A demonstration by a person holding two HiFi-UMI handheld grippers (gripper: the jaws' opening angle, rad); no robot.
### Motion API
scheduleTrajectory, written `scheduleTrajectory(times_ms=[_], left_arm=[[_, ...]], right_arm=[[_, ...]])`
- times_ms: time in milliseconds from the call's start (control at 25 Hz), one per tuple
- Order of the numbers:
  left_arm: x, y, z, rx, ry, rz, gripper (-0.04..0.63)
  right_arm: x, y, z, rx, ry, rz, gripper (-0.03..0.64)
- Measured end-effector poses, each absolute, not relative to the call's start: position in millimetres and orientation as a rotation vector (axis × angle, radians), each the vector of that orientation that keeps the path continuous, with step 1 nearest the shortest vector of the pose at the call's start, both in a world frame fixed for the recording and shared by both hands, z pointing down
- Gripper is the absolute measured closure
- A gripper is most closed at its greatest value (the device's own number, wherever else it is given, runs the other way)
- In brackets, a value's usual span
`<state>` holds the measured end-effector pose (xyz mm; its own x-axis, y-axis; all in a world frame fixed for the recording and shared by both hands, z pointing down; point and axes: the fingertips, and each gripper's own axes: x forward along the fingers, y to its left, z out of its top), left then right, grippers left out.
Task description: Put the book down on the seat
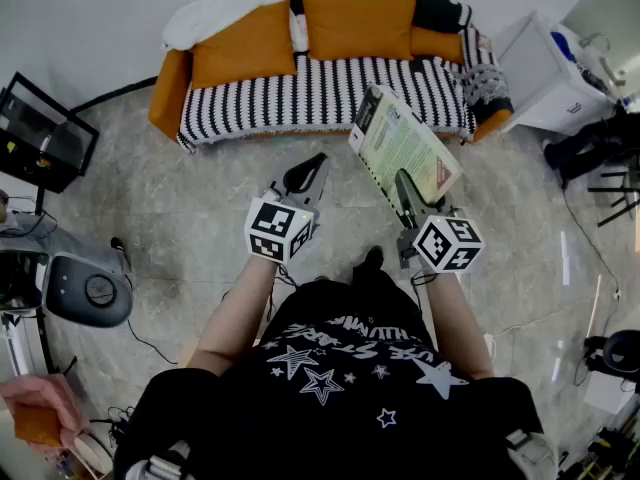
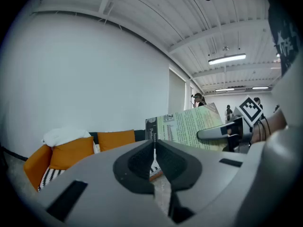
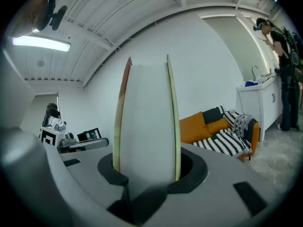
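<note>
Book [image 1: 398, 136] clamped in right gripper [image 1: 405, 188]; left gripper [image 1: 317, 163] closed, empty

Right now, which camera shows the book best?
The head view. It shows most of the green cover of the book, held up by the right tool. The left gripper view shows part of the cover behind that tool. The right gripper view shows only its page edges.

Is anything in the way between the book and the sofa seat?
Nothing visible is. The right gripper holds the book above the floor before the sofa, and the striped seat lies free; the orange cushions lean along its back.
</note>
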<state>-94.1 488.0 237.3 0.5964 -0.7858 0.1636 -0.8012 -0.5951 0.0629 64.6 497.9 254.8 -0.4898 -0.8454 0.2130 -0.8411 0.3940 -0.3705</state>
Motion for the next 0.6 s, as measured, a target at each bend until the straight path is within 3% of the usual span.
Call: scheduleTrajectory(times_ms=[600], left_arm=[[-88.6,487.3,234.4,2.683,-1.356,0.155,0.578]], right_arm=[[62.5,496.6,255.5,-1.546,2.651,-0.665,0.448]])
